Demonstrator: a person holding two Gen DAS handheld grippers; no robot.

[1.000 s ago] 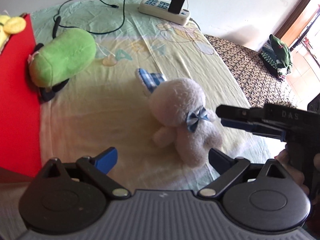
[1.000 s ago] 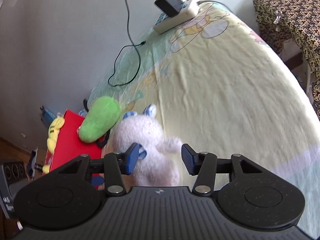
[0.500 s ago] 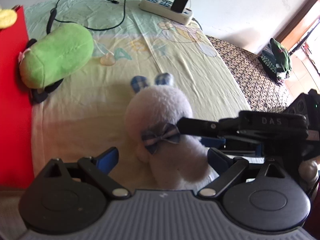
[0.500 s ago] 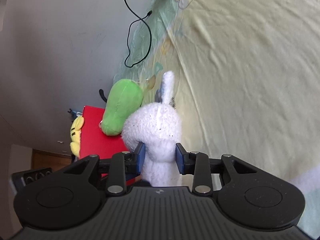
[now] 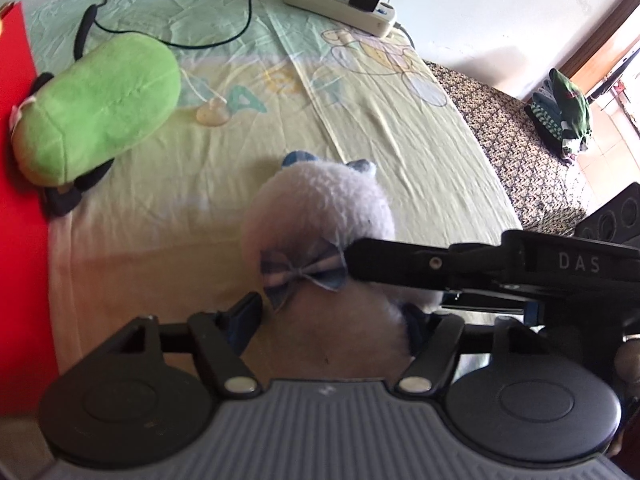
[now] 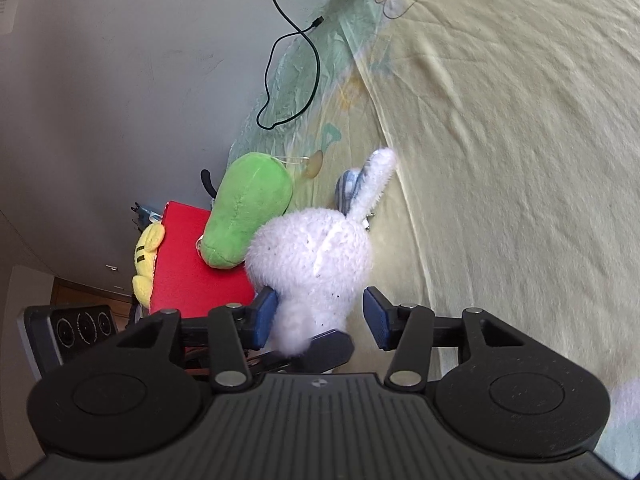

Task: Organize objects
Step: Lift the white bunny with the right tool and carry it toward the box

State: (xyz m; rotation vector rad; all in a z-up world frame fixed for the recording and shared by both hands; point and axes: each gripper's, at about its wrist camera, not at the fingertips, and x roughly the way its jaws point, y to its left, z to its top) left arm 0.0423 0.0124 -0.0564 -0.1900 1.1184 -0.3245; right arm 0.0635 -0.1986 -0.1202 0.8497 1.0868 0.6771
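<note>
A white plush rabbit point(image 5: 320, 216) with a blue checked bow sits between the fingers of my left gripper point(image 5: 332, 320), which press against its body. The rabbit also shows in the right wrist view point(image 6: 312, 256), between the spread fingers of my right gripper point(image 6: 320, 316), which no longer squeeze it. A finger of the left gripper point(image 6: 328, 348) shows under the rabbit there. The right gripper's arm point(image 5: 480, 264) crosses behind the rabbit's neck. A green plush toy point(image 5: 96, 104) lies at the left, against a red box point(image 5: 20, 200).
The bed sheet point(image 5: 360, 128) is pale yellow and green. A power strip point(image 5: 340, 0) with a charger and a black cable point(image 5: 240, 28) lie at the far edge by the wall. A yellow plush point(image 6: 148, 256) sits behind the red box. A patterned cover point(image 5: 512, 136) is at the right.
The right gripper, shut on the rabbit half a second ago, has opened. The left gripper has closed in around the rabbit's body, and the rabbit has come nearer to it.
</note>
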